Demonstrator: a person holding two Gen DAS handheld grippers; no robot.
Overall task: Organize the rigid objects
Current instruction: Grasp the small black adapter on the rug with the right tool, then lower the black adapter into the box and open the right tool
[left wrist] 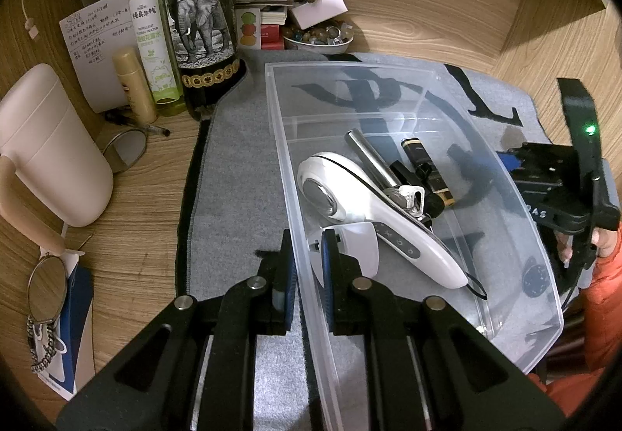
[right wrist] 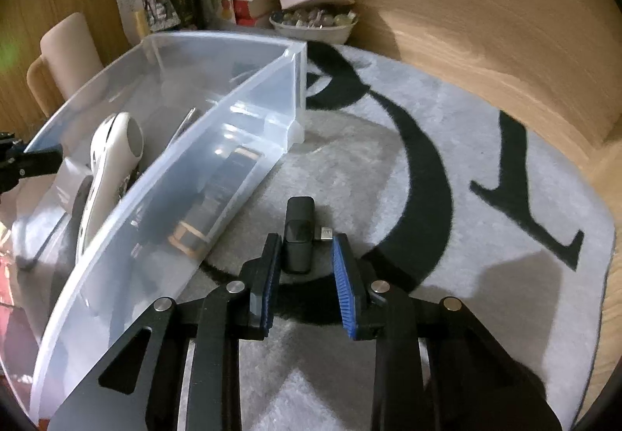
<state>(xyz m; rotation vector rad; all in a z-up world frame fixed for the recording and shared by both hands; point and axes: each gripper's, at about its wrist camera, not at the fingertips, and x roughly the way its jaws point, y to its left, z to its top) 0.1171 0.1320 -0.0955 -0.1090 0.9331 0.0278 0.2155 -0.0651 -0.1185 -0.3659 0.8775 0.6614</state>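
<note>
Most of the sorting looks done. The clear plastic bin (left wrist: 505, 198) sits on the grey mat (left wrist: 233, 198), and inside it, all in its nearer compartment, lie a white handheld device (left wrist: 350, 194), a metal rod (left wrist: 369, 159), a black and gold lighter-like piece (left wrist: 427, 170) and a small white cap (left wrist: 357, 248). The compartment at the far end of the bin looks empty.

The left gripper (left wrist: 307, 256) is nearly closed, its two blue pads pinching the near wall of the bin, one pad outside and one inside, so it seems to be steadying the bin.

One piece is left outside: a small black gadget (right wrist: 299, 236) with a metal plug on its side, lying flat on the mat just to the right of the bin. The right gripper (right wrist: 307, 264) is partly open and straddles it, one pad close on either side. The view is a little blurred, so I cannot tell whether the left pad already touches it; it has not yet been gripped.

What remains, by my reading, is to close on that gadget, lift it over the wall and set it in the bin.
</note>
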